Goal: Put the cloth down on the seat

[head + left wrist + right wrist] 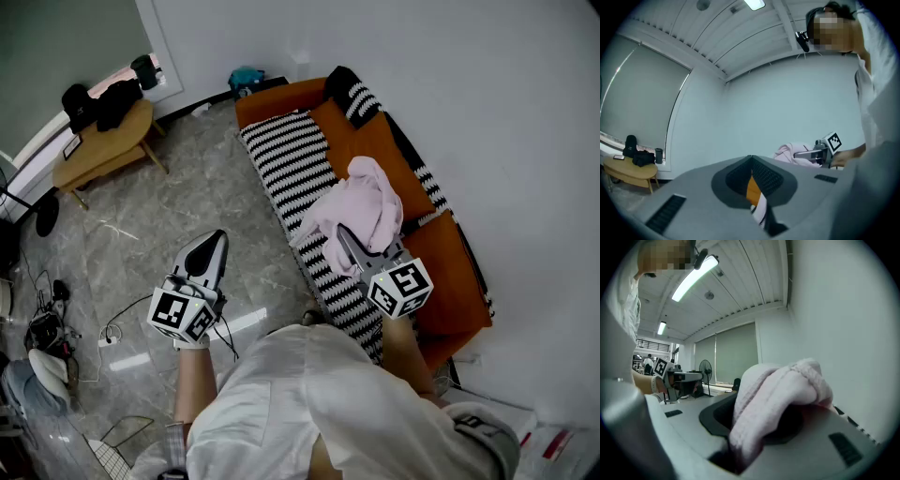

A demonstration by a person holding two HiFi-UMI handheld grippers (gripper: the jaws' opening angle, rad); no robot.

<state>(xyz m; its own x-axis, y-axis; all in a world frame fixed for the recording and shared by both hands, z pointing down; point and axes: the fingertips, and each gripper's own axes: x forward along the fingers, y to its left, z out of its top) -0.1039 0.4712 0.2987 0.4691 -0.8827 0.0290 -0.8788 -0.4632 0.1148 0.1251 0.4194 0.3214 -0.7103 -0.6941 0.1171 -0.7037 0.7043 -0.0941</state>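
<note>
Right gripper (345,236) up over orange sofa (375,141) and its black-and-white striped seat cover (291,164), jaws clamped on pink cloth (367,202), bunch spilling over both jaws in right gripper view, held up off seat above near end of cover. Round wooden table (103,145) with black items at far left by window, well apart from sofa. Left gripper (214,242) out over grey marble floor (187,216), well apart from cloth, jaws closed tip to tip, nothing between, only sofa orange and stripes showing past them.
</note>
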